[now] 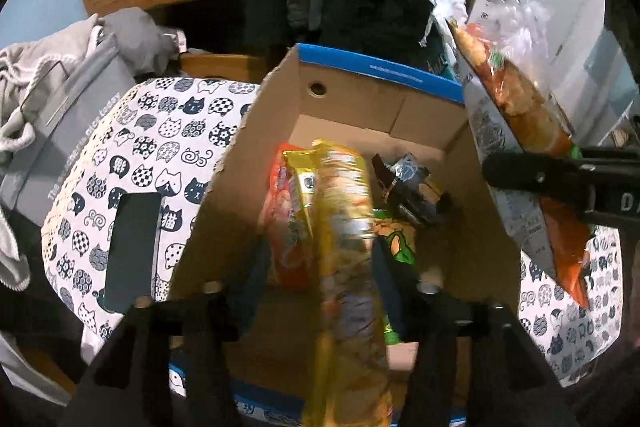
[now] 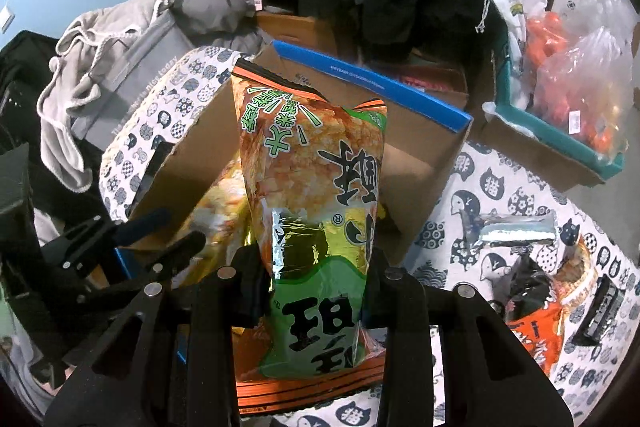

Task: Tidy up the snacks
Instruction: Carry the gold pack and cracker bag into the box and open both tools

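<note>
My left gripper (image 1: 320, 267) is shut on a yellow snack bag (image 1: 344, 227) and holds it over the open cardboard box (image 1: 352, 103). In the box lie a red-orange packet (image 1: 286, 223), a dark packet (image 1: 408, 187) and a green packet (image 1: 394, 243). My right gripper (image 2: 316, 267) is shut on an orange and green rice cracker bag (image 2: 312, 187), held upright at the box's right side. That bag also shows in the left wrist view (image 1: 520, 123). The left gripper's fingers (image 2: 160, 243) show in the right wrist view beside the box (image 2: 420, 155).
The box stands on a cat-print cloth (image 1: 152, 155). On the cloth to the right lie a silver packet (image 2: 516, 227), an orange packet (image 2: 536, 323) and a dark packet (image 2: 524, 283). A teal-rimmed box (image 2: 560, 143) with bagged items stands at the back right. A dark phone-like slab (image 1: 132, 251) lies at left.
</note>
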{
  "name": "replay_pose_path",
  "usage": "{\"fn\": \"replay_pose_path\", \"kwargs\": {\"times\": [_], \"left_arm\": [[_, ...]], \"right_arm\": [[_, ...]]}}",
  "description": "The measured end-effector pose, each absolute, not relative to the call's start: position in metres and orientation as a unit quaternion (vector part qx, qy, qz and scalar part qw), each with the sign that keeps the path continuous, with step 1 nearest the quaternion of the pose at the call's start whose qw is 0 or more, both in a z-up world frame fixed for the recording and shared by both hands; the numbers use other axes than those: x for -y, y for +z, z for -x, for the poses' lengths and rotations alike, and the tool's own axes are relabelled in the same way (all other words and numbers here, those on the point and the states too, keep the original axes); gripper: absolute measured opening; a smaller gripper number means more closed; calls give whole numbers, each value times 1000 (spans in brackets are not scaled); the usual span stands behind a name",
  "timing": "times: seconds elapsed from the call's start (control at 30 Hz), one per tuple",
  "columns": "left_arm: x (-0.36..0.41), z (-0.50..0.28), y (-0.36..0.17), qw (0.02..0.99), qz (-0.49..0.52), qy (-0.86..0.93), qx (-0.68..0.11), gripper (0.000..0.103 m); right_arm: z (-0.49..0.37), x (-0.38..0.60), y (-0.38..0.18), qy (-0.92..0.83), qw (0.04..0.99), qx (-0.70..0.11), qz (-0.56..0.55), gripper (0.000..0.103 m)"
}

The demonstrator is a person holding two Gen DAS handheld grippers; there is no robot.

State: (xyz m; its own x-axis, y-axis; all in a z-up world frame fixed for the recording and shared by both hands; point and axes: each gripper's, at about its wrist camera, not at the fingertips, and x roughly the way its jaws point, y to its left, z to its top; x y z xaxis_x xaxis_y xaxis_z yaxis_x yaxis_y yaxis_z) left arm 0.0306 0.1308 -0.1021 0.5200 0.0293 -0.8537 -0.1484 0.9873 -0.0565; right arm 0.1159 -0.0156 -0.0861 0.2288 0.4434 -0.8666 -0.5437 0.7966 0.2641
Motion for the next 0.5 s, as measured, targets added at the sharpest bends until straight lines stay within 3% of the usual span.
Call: {"fn": "replay_pose_path", "kwargs": {"times": [0.27,0.5], "left_arm": [[-136,-21,-84,875,91,47,-473,68],[-126,-20,-77,881,83,36,-465,68]], "right_arm": [[-116,12,-90,327,773,-544,29,36],[-113,19,-86,327,777,-537,21,54]]}}
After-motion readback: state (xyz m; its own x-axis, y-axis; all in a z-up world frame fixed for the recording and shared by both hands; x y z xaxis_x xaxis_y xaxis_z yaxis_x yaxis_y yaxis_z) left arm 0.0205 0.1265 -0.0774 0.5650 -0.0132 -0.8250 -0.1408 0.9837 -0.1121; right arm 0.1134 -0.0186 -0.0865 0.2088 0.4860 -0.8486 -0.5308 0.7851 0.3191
